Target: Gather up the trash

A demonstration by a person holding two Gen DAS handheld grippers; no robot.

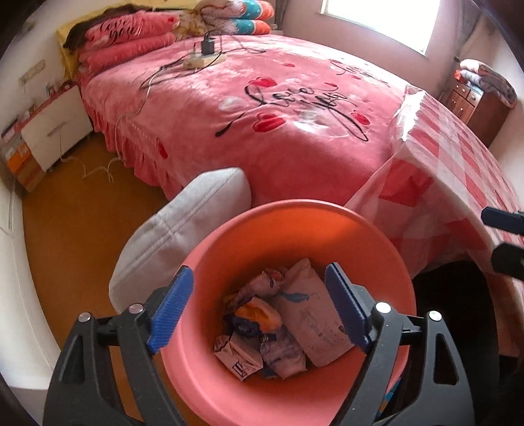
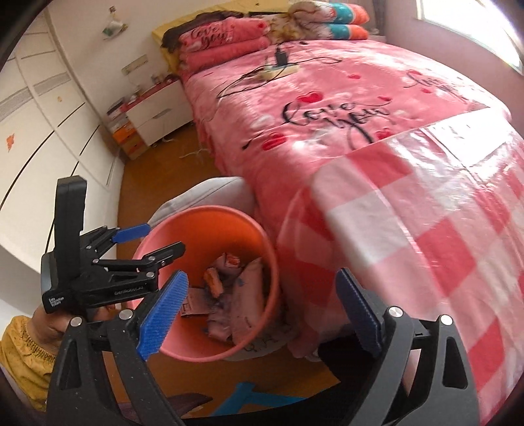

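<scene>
One pink bin (image 1: pixel 229 249), two tools (image 1: pixel 258 311) (image 2: pixel 258 311), one bed (image 1: pixel 262 131), two nightstands (image 1: pixel 55 131) (image 1: pixel 475 105)

**A bedroom in pink, lit by one window**

A wide bed (image 1: pixel 278 108) fills most of the room, under a pink blanket printed with red hearts and black script. Matching pink pillows (image 1: pixel 127 39) are stacked at its head, beside a rolled quilt (image 1: pixel 235 16) in orange and teal. A power strip (image 1: pixel 204 59) with trailing cables lies on the blanket. Near the foot, a red-and-white checked cloth (image 2: pixel 425 229) is spread under glossy plastic. The floor (image 1: pixel 75 222) is warm orange-brown. A white bedside cabinet (image 1: pixel 52 131) stands against the pale wall, with orange boxes (image 2: pixel 126 137) next to it. Daylight pours through a window (image 1: pixel 380 19) at the far side, above a dark wooden drawer chest (image 1: pixel 471 105). White wardrobe doors (image 2: pixel 49 108) line one wall.
</scene>
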